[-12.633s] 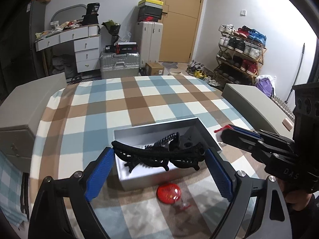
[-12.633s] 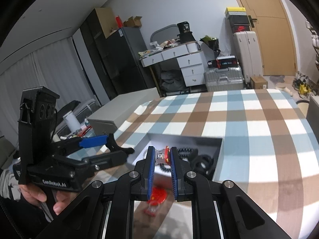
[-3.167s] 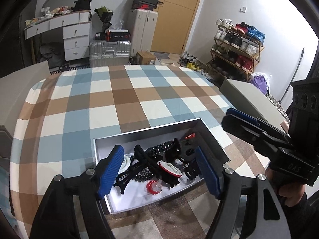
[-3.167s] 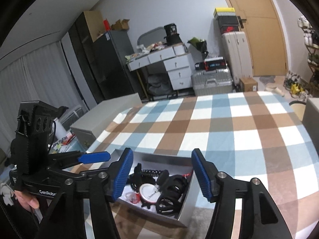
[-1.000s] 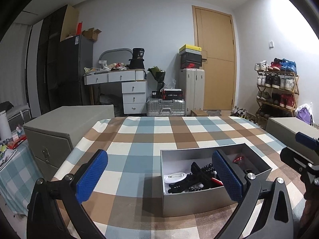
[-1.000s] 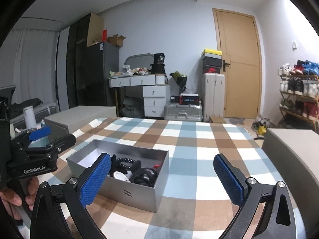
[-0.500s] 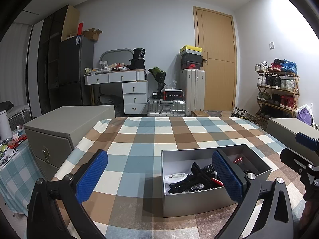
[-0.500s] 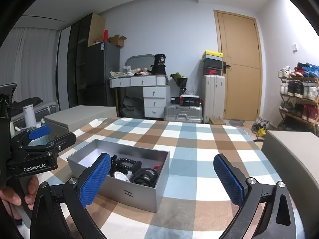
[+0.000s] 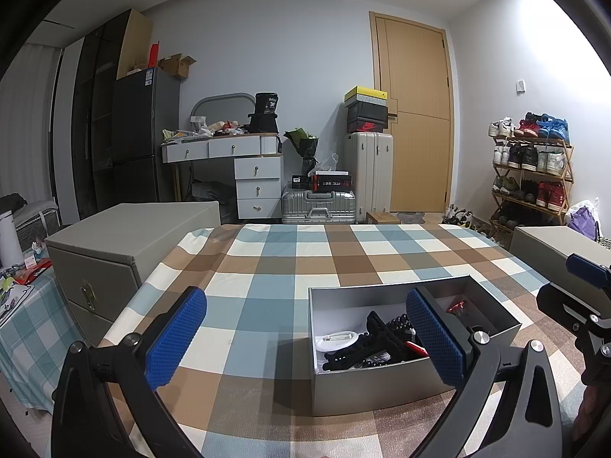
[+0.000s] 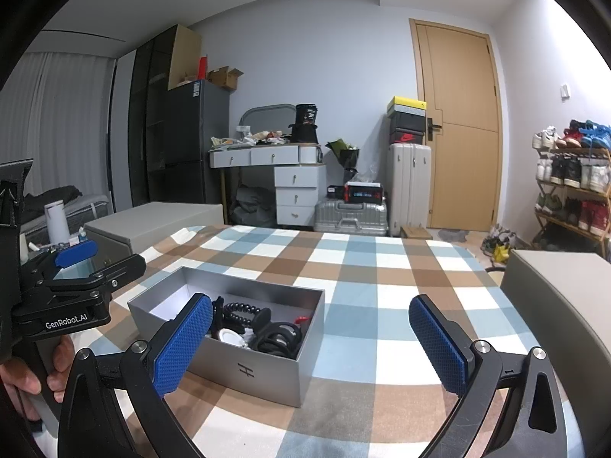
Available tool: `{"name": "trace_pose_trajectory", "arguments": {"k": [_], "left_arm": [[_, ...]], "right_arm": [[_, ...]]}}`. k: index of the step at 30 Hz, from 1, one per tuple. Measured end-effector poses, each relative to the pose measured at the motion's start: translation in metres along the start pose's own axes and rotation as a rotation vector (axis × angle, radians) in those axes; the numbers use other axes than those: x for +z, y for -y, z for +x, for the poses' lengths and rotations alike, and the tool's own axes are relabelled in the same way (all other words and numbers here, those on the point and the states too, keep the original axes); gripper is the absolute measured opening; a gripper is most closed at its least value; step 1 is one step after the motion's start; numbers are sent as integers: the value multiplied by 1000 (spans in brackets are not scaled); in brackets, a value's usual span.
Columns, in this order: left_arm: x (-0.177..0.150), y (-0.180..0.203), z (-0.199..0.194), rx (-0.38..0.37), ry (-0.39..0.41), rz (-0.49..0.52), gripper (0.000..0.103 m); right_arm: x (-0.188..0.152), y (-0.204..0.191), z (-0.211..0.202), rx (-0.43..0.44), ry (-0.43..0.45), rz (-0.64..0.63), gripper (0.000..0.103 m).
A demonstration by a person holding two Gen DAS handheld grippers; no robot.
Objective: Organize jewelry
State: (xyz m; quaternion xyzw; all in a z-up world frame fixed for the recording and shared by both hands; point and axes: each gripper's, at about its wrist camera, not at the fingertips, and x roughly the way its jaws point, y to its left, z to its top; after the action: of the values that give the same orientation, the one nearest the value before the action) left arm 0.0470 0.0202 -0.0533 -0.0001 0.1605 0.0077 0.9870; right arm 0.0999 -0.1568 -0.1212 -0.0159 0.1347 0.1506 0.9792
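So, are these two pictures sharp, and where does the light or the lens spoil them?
Left wrist view: sharp, but the right wall is washed out and the door bows. Right wrist view: same fisheye bend, dark corners, the grey box clear.

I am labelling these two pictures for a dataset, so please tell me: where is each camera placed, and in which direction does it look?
Left wrist: sits on the left gripper, looks along its open blue fingers over the checked table at the grey box; the right gripper shows at the right edge.
Right wrist: sits on the right gripper, same direction; the left gripper and the hand holding it show at the left.
Shared: the box, table, door and both grippers.
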Motion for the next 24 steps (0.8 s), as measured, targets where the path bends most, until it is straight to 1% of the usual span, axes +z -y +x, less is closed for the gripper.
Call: {"name": "trace_pose_trajectory", "arguments": {"k": [24], "left_arm": [[-1,0,1,-8,-3,3,102]], "right_arm": [[0,0,0,0,0,0,103]]}}
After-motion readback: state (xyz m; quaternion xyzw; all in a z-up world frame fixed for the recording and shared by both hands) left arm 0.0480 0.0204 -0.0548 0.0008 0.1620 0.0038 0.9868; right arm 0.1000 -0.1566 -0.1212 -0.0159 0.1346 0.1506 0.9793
